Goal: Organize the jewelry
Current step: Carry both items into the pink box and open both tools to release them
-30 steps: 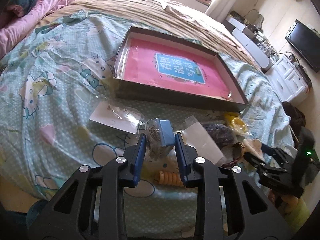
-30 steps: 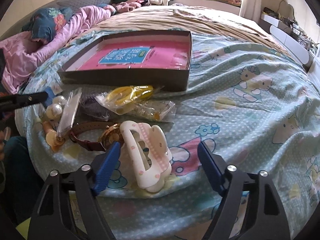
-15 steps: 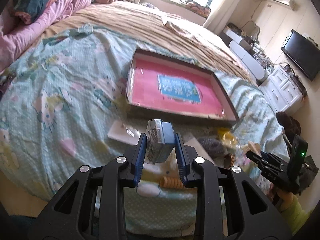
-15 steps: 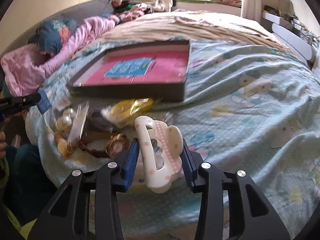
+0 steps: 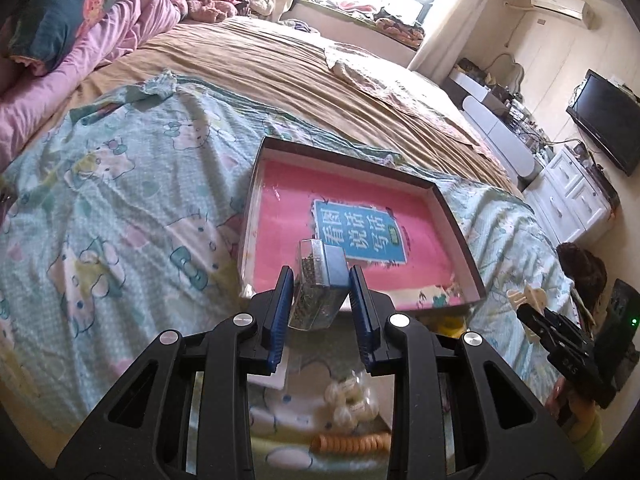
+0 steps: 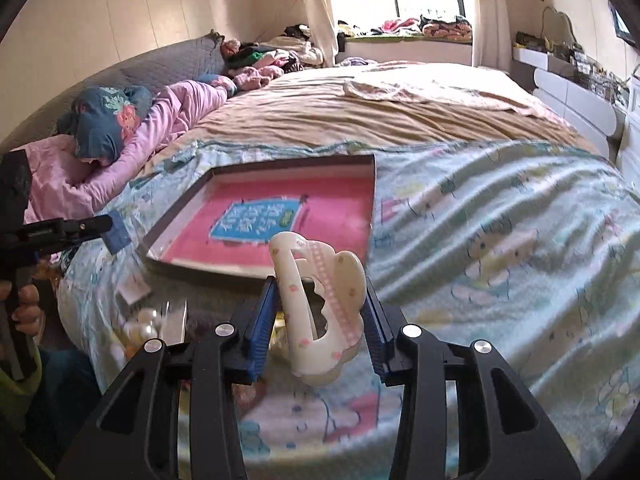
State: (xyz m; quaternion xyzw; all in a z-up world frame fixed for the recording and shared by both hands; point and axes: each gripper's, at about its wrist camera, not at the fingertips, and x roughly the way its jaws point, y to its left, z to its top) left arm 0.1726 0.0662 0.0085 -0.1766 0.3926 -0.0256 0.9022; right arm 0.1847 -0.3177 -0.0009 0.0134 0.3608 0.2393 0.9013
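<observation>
Wall-mounted television (image 5: pixel 608 120), white drawer cabinet (image 5: pixel 572 196), pink quilt (image 6: pixel 132 152) along the bed's edge

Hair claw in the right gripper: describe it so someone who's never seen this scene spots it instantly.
On the cartoon-print bedsheet, just in front of the shallow pink-lined box, the right gripper is clamped on the hair claw. It is cream plastic with a scalloped, cloud-like outline, a pink checked stripe and small dots; the nearby pearl beads are round and glossy.

Both grippers clamped & held up over the bed.
Left gripper (image 5: pixel 320 300): jaws nearly closed on a small blue packet (image 5: pixel 320 284). Right gripper (image 6: pixel 320 320): jaws just drawn in, pressed on a cream hair claw (image 6: pixel 320 308); both pointed downward.
</observation>
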